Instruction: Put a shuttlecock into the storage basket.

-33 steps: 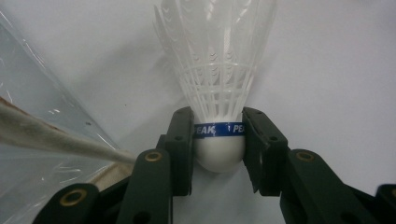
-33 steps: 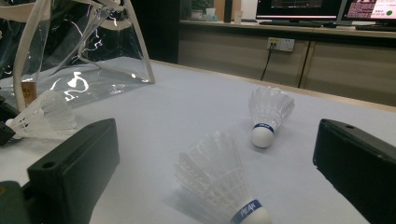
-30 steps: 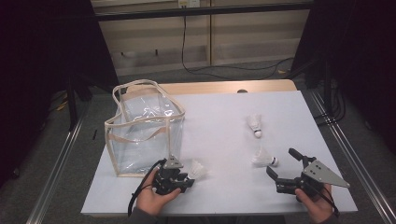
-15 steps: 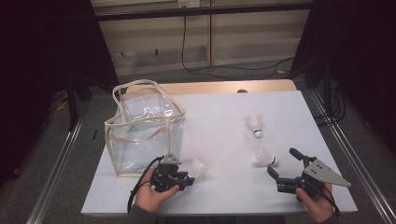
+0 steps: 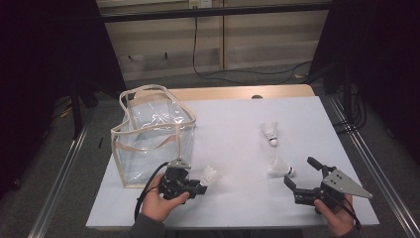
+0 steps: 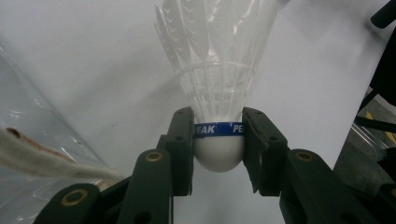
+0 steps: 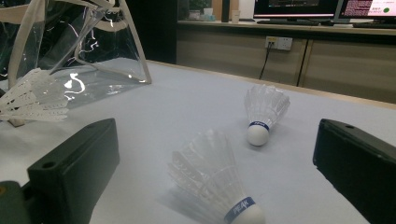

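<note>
Gripping a shuttlecock (image 6: 218, 93) by its cork, the left gripper (image 5: 198, 187) should lift toward the bag (image 5: 153, 141) at ten o'clock; right gripper (image 5: 303, 176) gapes empty.

Black two-jawed left claw (image 5: 202, 187) with brass-coloured rivets, trailing a black cable.

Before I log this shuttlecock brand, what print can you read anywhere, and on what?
"EAK" and "PE": blue band of the shuttlecock held in the left tool; partly covered.
"PEAK": blue band of the nearest loose shuttlecock.
Farther shuttlecock band: too small.
Monitor text: blurred.
</note>
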Available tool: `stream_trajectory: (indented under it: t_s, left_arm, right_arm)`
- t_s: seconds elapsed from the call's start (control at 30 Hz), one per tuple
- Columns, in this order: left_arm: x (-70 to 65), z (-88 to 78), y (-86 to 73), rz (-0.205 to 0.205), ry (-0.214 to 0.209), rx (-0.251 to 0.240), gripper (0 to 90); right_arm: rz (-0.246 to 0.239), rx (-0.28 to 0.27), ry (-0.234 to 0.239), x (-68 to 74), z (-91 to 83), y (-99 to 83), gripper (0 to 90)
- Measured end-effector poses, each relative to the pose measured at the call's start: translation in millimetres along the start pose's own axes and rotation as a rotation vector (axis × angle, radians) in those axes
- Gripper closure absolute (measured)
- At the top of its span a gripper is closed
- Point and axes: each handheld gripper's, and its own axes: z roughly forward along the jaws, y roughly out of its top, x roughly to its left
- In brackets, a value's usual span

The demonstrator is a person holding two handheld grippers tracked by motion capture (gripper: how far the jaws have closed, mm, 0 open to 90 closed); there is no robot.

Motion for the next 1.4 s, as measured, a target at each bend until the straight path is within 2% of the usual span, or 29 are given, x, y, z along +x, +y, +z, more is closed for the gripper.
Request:
stream_trajectory:
  t_s: [0.23, 0.37, 0.43, 0.57, 0.9, 1.4]
  left_arm:
    - [-1.8, -3.4, 8.5, 0.012, -0.014, 0.015, 65.8]
    - [-2.2, -9.5, 15.1, 0.021, -0.036, 0.02, 65.7]
    - [-2.6, -12.2, 18.5, 0.009, -0.046, 0.008, 65.8]
    - [-4.6, -16.7, 26.1, 0.015, -0.053, 0.019, 65.8]
    - [-5.2, -26.4, 37.9, 0.024, -0.044, 0.018, 65.7]
    - [-7.1, -30.6, 50.3, 0.027, -0.034, 0.031, 65.7]
  right_arm:
    - [0.001, -0.001, 0.004, 0.3, 0.1, -0.1, 0.5]
    - [0.001, -0.003, 0.003, -0.1, 0.1, -0.2, 0.5]
    - [0.002, -0.001, -0.002, -0.6, -0.1, -0.4, 0.5]
    - [0.001, -0.003, 0.0, -0.5, 0.1, -0.3, 0.5]
    - [0.002, 0.002, 0.002, -0.2, 0.6, -0.5, 0.5]
    - [0.003, 0.007, 0.008, 0.1, 1.2, -1.1, 0.5]
